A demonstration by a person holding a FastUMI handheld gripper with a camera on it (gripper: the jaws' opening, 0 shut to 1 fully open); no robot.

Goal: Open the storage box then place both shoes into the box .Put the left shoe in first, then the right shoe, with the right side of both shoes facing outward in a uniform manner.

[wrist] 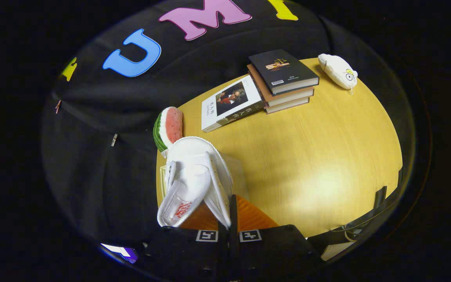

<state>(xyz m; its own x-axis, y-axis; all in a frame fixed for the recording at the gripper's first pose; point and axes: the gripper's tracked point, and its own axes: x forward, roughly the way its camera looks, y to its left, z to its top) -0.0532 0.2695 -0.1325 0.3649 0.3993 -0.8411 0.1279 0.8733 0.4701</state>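
While the tongs (231, 219) hang above the round yellow wooden counter (319, 156), their two fingers stand pressed close together with the thin side wall of a white canvas strap shoe (194, 176) pinched between them — closed on it at the rim of the opening. The shoe is lifted, its toe pointing away from the fingers and its strap, with red print on the inside, falling open toward the camera. Just beneath the shoe a pale, flat, box-like shape (238, 172) shows by its corner on the counter; whether it is the storage box, and whether it is open, I cannot tell. Beyond the shoe's toe, at the counter's edge, sits a plush watermelon slice, green-rinded and pink-faced (167, 128). Further off lies a white-covered book with a portrait photograph (231, 102), touching a stack of three books topped by a black one (284, 78). Near the stack, at the far rim of the counter, rests a small white soft toy with a cartoon eye (338, 70) — well apart from the shoe.
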